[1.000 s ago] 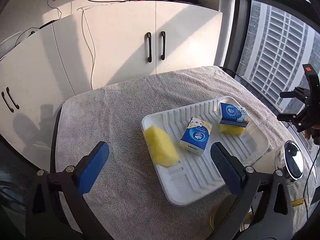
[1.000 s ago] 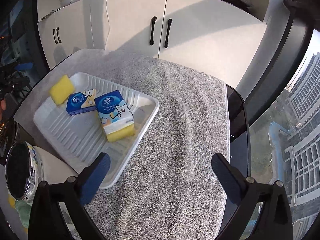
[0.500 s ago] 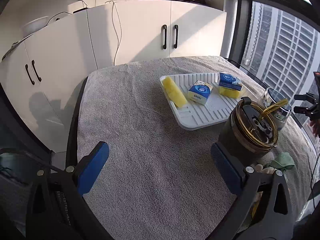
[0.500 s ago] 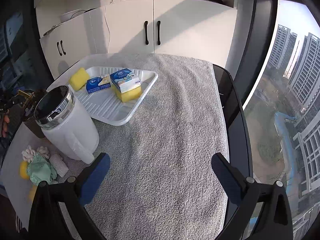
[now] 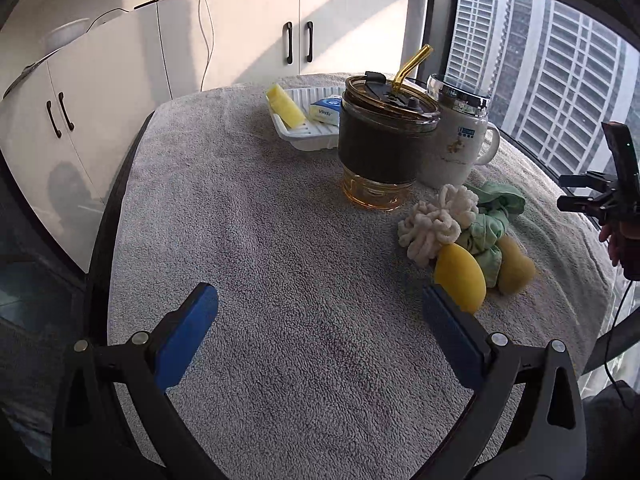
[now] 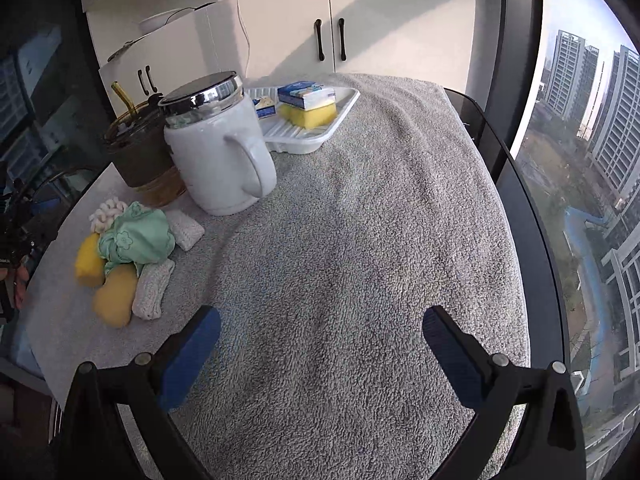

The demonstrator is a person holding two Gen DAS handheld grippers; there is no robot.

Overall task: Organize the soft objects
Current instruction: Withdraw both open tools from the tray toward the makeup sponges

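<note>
Reading "Vinda", blue tissue pack [image 5: 325, 111] in white tray [image 5: 308, 140].

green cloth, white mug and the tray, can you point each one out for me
green cloth [image 6: 138, 240], right wrist view, on its crumpled middle fold
white mug [image 6: 208, 160], right wrist view, on the body left of the handle
tray [image 6: 296, 136], right wrist view, on the bare ribbed floor near its front rim

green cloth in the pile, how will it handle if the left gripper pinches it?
The green cloth looks crumpled and thin, so probably floppy and light. It lies against the yellow sponges and knit pieces, so lifting may drag neighbours along.
</note>
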